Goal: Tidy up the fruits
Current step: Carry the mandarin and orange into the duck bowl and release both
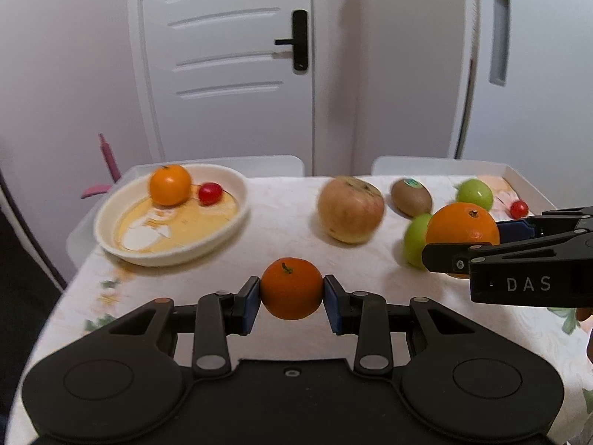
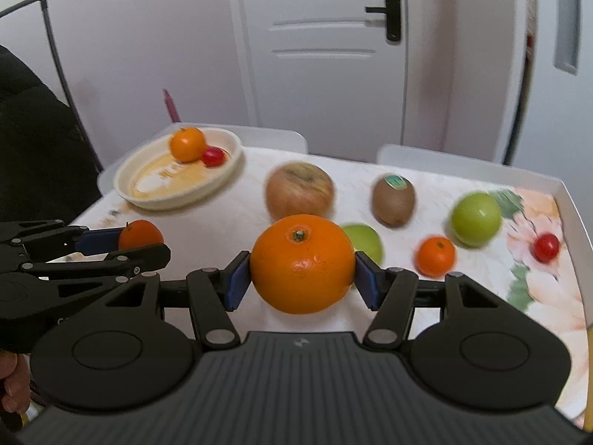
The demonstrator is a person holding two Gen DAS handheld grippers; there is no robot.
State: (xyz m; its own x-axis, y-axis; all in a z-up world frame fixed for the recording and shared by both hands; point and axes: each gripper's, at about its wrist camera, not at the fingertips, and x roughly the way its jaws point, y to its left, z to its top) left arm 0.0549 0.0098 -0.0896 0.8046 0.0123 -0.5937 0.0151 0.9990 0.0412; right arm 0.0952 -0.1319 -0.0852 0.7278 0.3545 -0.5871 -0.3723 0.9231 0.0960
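Above a floral-clothed table point(image 1: 281, 218), the left gripper point(image 1: 291, 293) clamps a small mandarin point(image 1: 291, 288) at lower centre of its view, while the right gripper point(image 2: 302, 270) pinches a large orange point(image 2: 302, 264). A cream dish point(image 1: 237, 181), upper left, holds an orange fruit point(image 1: 169, 184) and a cherry tomato point(image 1: 209, 193).

The left gripper point(image 1: 291, 289) points slightly downward over the table's near left, blue pads point(image 1: 250, 302) clamped on a small orange. At its right, the right gripper point(image 2: 302, 269) is tilted alike, pads pressed against a larger orange.
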